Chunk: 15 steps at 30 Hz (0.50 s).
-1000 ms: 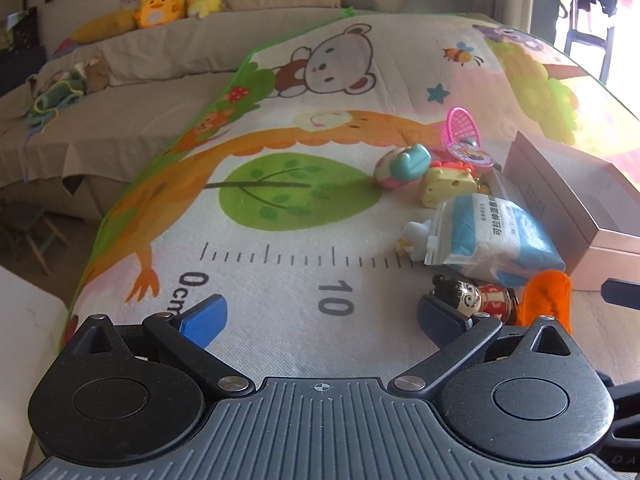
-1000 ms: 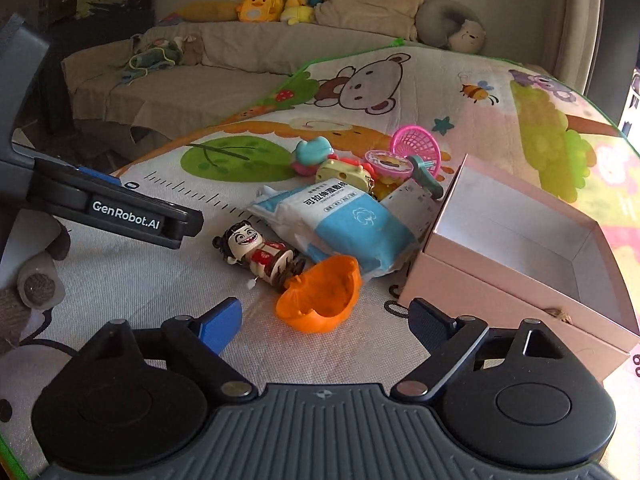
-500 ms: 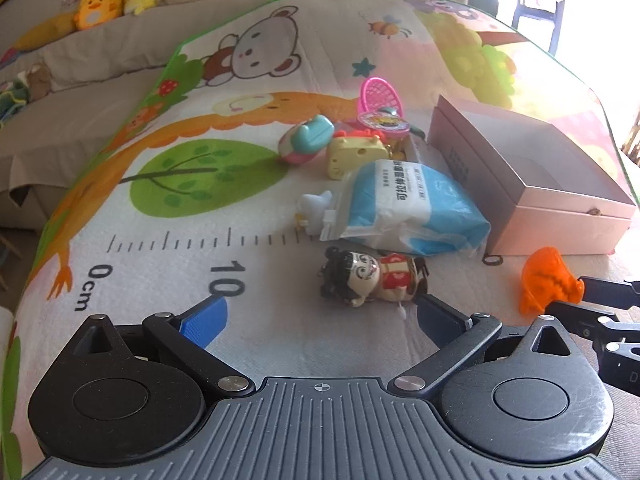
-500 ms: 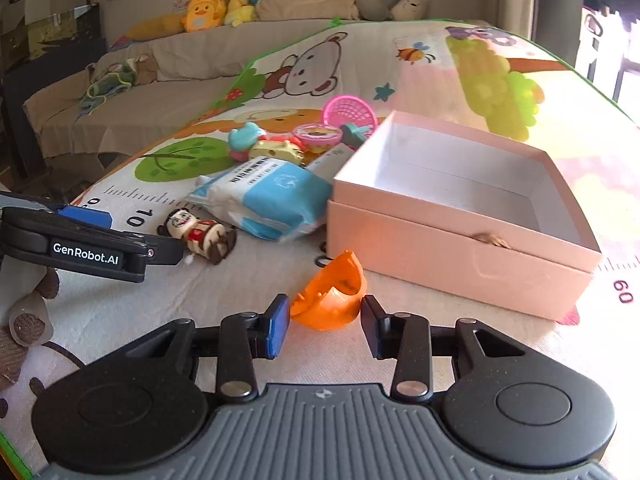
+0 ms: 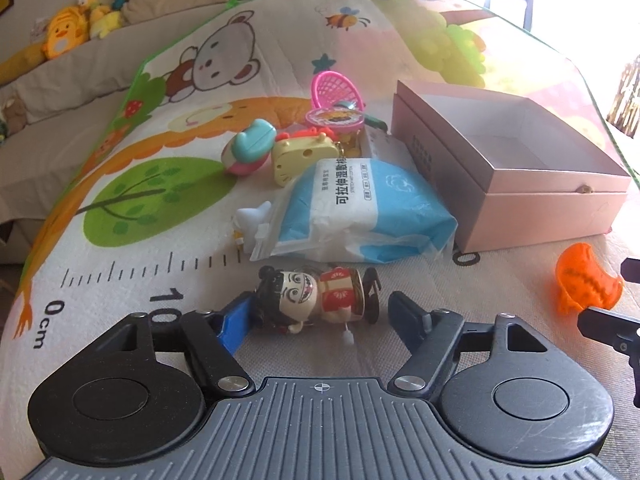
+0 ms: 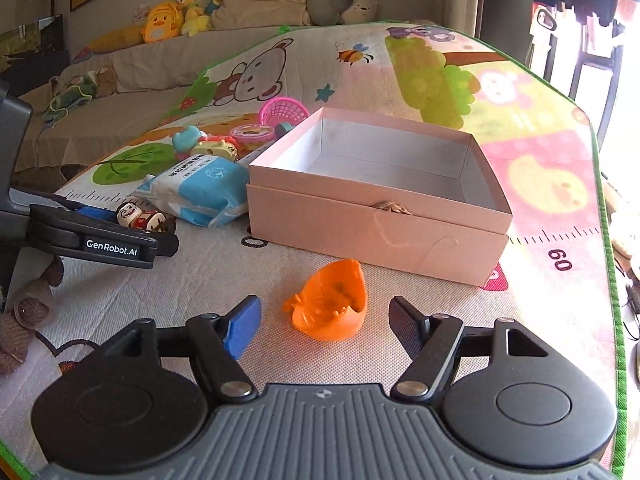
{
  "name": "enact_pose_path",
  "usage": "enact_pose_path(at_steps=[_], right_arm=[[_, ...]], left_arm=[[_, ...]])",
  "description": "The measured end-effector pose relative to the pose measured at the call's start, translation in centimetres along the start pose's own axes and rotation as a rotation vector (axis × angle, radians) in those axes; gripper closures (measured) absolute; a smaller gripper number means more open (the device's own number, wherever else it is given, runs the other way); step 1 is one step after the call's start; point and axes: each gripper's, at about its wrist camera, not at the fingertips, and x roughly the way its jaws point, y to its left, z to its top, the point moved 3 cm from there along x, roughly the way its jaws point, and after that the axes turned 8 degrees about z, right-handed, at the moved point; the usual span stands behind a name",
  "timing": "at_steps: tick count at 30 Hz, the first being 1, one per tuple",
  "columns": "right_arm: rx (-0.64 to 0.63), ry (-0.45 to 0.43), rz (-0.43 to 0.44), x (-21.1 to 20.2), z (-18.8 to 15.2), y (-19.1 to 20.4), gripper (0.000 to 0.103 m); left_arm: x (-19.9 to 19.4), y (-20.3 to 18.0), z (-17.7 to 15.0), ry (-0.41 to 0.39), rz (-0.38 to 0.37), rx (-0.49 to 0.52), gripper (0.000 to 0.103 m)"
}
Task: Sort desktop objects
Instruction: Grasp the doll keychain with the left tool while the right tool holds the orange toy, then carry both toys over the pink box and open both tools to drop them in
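A doll figure (image 5: pixel 316 294) with black hair and a red body lies on the play mat between the fingers of my left gripper (image 5: pixel 320 312), which is open around it; the blue left pad is close to or touching its head. It also shows in the right wrist view (image 6: pixel 140 216). My right gripper (image 6: pixel 324 320) is open, with an orange shell-shaped toy (image 6: pixel 330 304) lying on the mat between its fingers, apart from both pads. The orange toy also shows in the left wrist view (image 5: pixel 584 284). An open pink box (image 6: pixel 372 216) stands just beyond it.
A blue-and-white wipes pack (image 5: pixel 356 212), a yellow toy (image 5: pixel 304 156), a teal-pink toy (image 5: pixel 248 152), a pink net basket (image 5: pixel 334 90) and a small white toy (image 5: pixel 250 218) lie left of the box (image 5: pixel 540 212). A couch with plush toys (image 6: pixel 164 24) is behind.
My left gripper has moved forward so the doll now lies between its fingers, which have narrowed. My right gripper has opened wider and the orange toy lies free on the mat nearer the box.
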Motion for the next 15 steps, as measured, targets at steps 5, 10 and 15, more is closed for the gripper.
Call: enact_pose_path(at_steps=[5,10,15], right_arm=[[0.000,0.017,-0.013,1.2,0.6,-0.3,0.028],[-0.007,0.035,-0.006,2.1,0.7,-0.4,0.028],[-0.023,0.083,0.005,2.9,0.6,0.0,0.029]], left_arm=[[-0.9,0.2,-0.6,-0.003,-0.023,-0.005,0.035],[-3.1,-1.7,-2.4,-0.008,-0.092,0.062,0.036],[-5.0,-3.3,-4.1,-0.021,-0.181,0.128,0.035]])
